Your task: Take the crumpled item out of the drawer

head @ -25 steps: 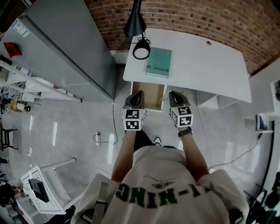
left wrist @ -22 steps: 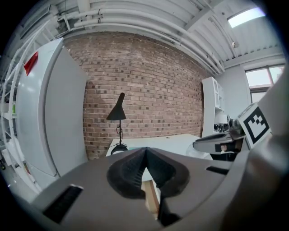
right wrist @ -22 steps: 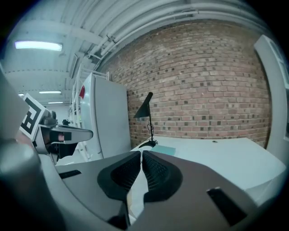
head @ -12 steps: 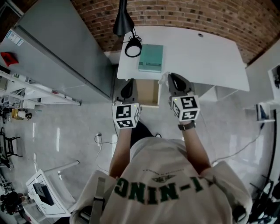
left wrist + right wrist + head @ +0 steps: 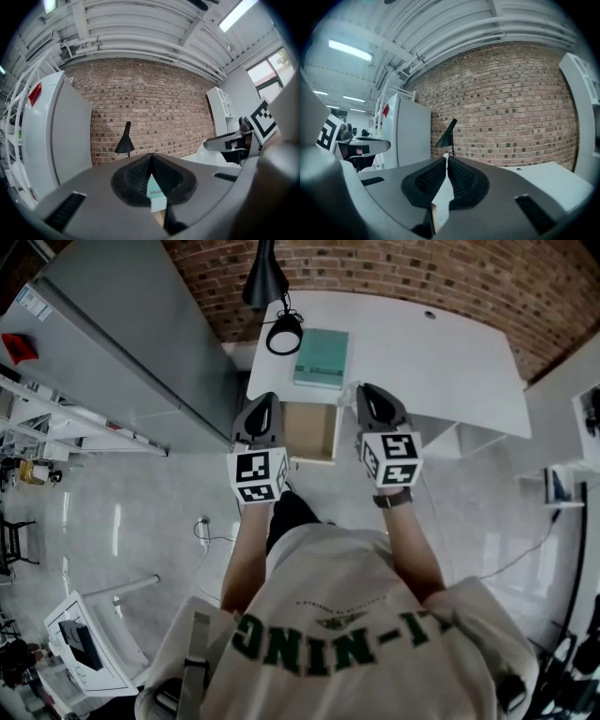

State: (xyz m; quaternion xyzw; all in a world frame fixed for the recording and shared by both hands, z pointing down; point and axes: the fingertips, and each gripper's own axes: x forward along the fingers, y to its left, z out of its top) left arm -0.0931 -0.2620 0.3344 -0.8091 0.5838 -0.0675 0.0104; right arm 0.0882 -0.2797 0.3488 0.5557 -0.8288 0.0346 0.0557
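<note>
The drawer [image 5: 309, 430] under the white desk [image 5: 431, 362] stands pulled out, and its wooden inside looks bare. My right gripper [image 5: 364, 392] hovers at the desk's front edge, just right of the drawer, shut on a small pale crumpled item [image 5: 350, 397] that sticks out at its tip. In the right gripper view the gripper [image 5: 446, 160] has its pads nearly touching, with a white scrap at the tips. My left gripper [image 5: 262, 401] hangs at the drawer's left side, shut and empty; in the left gripper view [image 5: 151, 158] its tips meet.
A teal book [image 5: 322, 359] and a black desk lamp [image 5: 279, 332] sit on the desk's left end, behind the drawer. A tall grey cabinet [image 5: 122, 343] stands left of the desk. A brick wall [image 5: 394, 273] runs behind. Cables lie on the floor [image 5: 211, 531].
Both grippers have moved forward and up from the drawer's front to the desk edge. The pale crumpled item has travelled with the right gripper's tip.
</note>
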